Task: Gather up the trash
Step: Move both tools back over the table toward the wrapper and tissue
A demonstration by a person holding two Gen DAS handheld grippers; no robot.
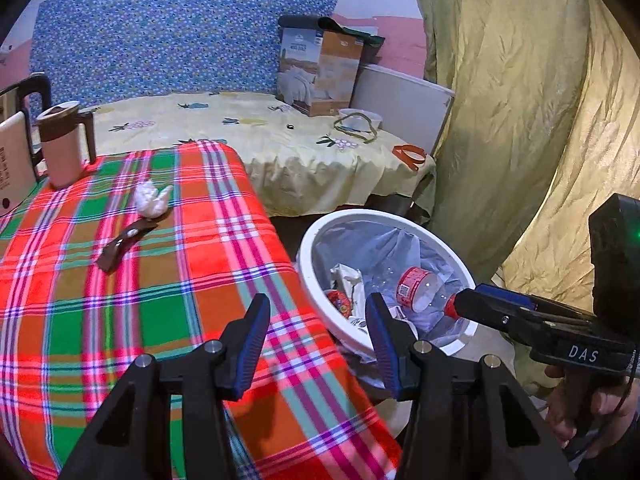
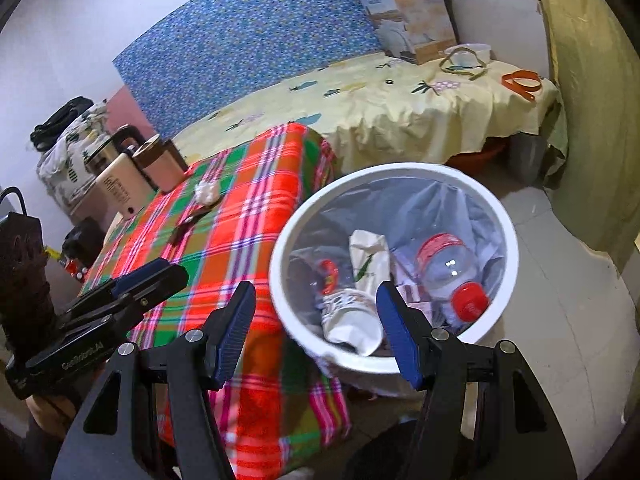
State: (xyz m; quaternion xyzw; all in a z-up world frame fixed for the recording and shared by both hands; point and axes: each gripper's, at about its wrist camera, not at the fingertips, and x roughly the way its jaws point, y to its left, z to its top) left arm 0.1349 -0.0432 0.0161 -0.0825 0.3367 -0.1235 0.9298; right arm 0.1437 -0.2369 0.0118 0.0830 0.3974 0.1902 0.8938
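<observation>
A white trash bin (image 1: pixel 308 240) (image 2: pixel 400 174) with a clear liner stands on the floor beside the plaid-covered table (image 1: pixel 120 280) (image 2: pixel 248 220). Inside lie a plastic bottle (image 1: pixel 420 284) (image 2: pixel 448 264) with a red cap and label, a crumpled paper cup (image 2: pixel 352 320) and wrappers. A crumpled white tissue (image 1: pixel 150 198) (image 2: pixel 207 192) and a brown wrapper (image 1: pixel 124 242) (image 2: pixel 186 226) lie on the table. My left gripper (image 1: pixel 316 344) is open and empty over the table's edge. My right gripper (image 2: pixel 316 332) is open and empty over the bin's near rim; it also shows in the left wrist view (image 1: pixel 520 316).
A brown-lidded mug (image 1: pixel 64 144) (image 2: pixel 158 164) and a cream box (image 1: pixel 12 168) (image 2: pixel 120 188) stand at the table's far left. Behind is a bed with a yellow sheet (image 1: pixel 280 140) (image 2: pixel 400 104), a cardboard box (image 1: pixel 320 72) and straps. A green curtain (image 1: pixel 520 100) hangs on the right.
</observation>
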